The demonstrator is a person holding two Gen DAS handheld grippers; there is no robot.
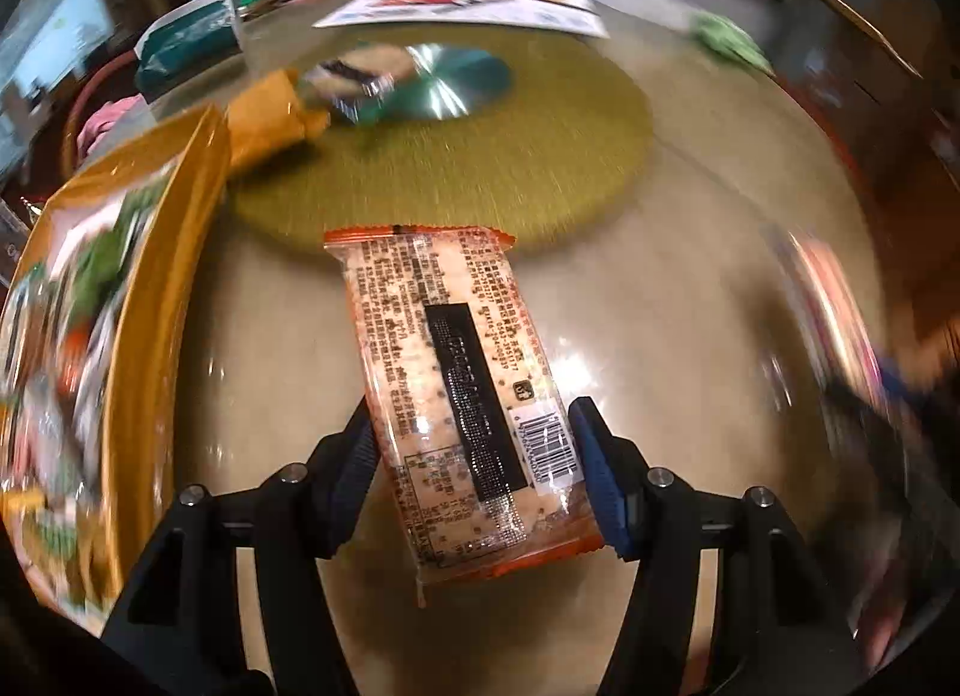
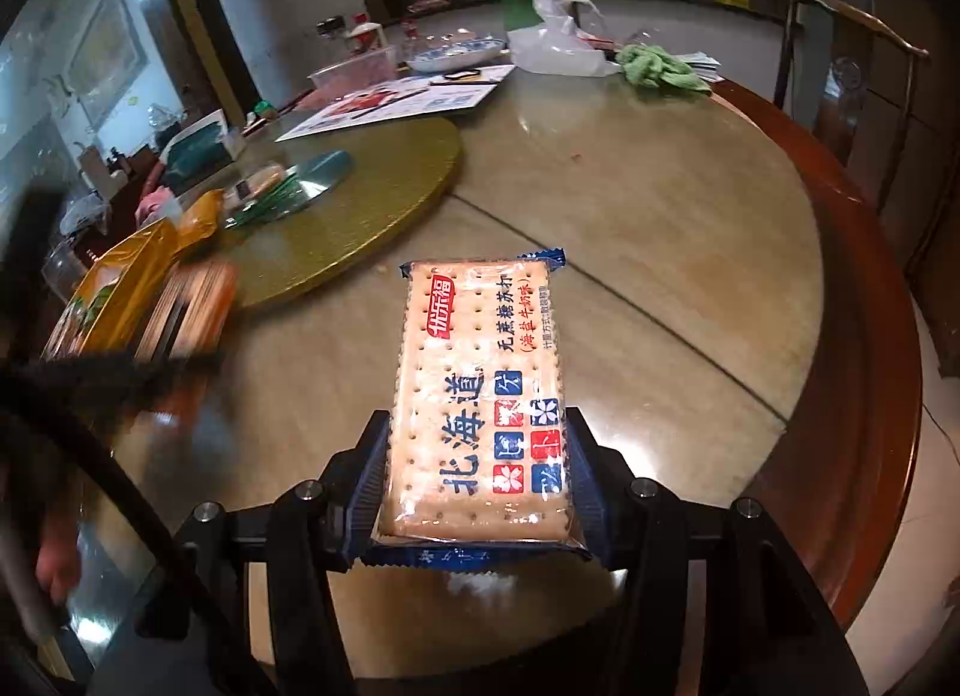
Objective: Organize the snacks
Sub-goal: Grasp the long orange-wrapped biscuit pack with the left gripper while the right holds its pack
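In the left wrist view my left gripper (image 1: 474, 411) is shut on an orange-edged cracker pack (image 1: 444, 348). The pack's printed back faces up, and it stays sharp while the table behind it is smeared. In the right wrist view my right gripper (image 2: 477, 420) is shut on a blue-edged cracker pack (image 2: 480, 372), held face up above the marble table (image 2: 630, 228). There the orange-edged cracker pack (image 2: 198, 306) shows as a blur at the left, next to a yellow-orange tray (image 2: 129, 282). The yellow-orange tray (image 1: 162, 276) holds several snack packets.
A gold turntable (image 1: 510, 156) fills the table's middle, with a green disc (image 1: 444, 78) and a few packets (image 1: 354, 75) on it. Papers (image 2: 408, 102), a green cloth (image 2: 660, 69), a plastic bag (image 2: 558, 45) and dishes crowd the far side. A wooden chair (image 2: 852, 36) stands at the right.
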